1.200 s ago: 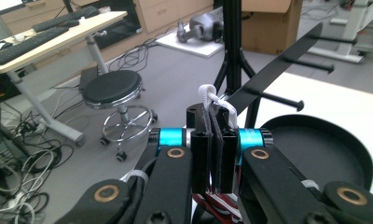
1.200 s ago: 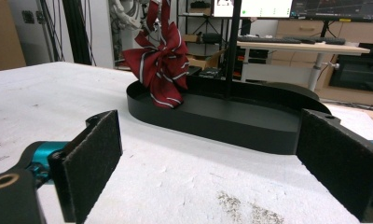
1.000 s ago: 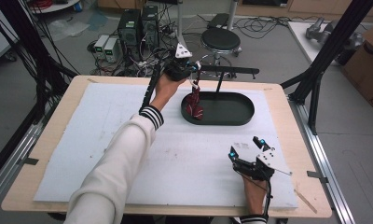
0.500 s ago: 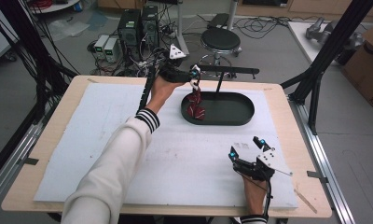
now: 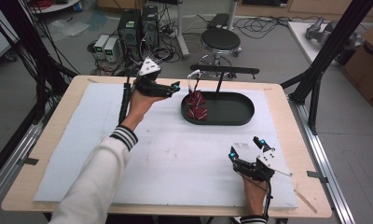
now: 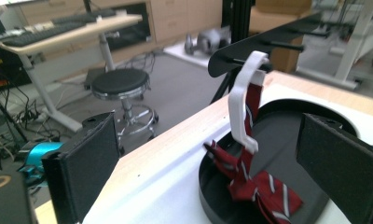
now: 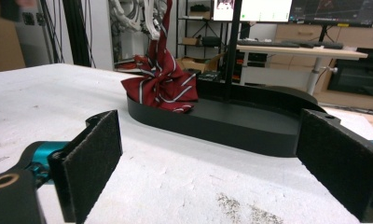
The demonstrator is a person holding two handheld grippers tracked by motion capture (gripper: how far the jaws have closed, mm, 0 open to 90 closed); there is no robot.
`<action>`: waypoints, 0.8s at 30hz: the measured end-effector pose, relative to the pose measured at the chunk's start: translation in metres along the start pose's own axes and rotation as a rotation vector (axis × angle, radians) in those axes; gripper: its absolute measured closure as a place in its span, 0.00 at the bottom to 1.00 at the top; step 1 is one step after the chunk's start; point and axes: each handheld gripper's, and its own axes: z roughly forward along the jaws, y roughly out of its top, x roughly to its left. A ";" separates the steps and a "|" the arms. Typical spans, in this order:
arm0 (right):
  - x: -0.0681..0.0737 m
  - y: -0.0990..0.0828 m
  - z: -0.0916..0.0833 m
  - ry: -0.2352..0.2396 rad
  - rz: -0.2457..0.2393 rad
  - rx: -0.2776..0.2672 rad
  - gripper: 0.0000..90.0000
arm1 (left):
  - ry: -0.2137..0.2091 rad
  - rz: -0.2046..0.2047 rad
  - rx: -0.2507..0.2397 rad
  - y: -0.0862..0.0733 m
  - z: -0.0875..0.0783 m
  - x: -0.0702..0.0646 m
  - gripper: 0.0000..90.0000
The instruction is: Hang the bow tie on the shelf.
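Now my left gripper (image 5: 174,88) spread wide, empty, beside black tray (image 5: 231,119) — red striped tie (image 6: 264,191) hanging from white hanger (image 6: 243,100), tail pooled in tray. My right gripper (image 5: 246,148) gaping too, resting on white mat (image 5: 175,154).

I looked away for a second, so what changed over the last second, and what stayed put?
The left gripper drew back leftward from the white plastic hanger and is open, apart from it. The hanger hangs on the black rack, with the red striped tie trailing into the black oval tray. The right gripper, open, stayed on the white mat.
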 end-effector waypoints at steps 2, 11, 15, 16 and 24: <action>0.000 0.000 0.000 -0.004 0.002 -0.001 0.07 | -0.004 0.007 -0.005 -0.005 -0.016 0.002 0.08; 0.000 0.000 0.000 0.000 0.006 0.000 0.07 | -0.042 -0.003 -0.081 -0.054 -0.110 0.009 0.08; 0.000 0.000 -0.001 -0.001 -0.002 0.001 0.07 | -0.007 -0.037 -0.119 -0.090 -0.147 -0.002 0.08; 0.000 0.000 -0.001 -0.001 -0.005 0.000 0.07 | 0.010 -0.042 -0.133 -0.100 -0.155 -0.006 0.08; -0.001 0.000 -0.001 -0.004 0.007 -0.010 0.07 | 0.091 -0.034 -0.239 -0.161 -0.206 -0.033 0.08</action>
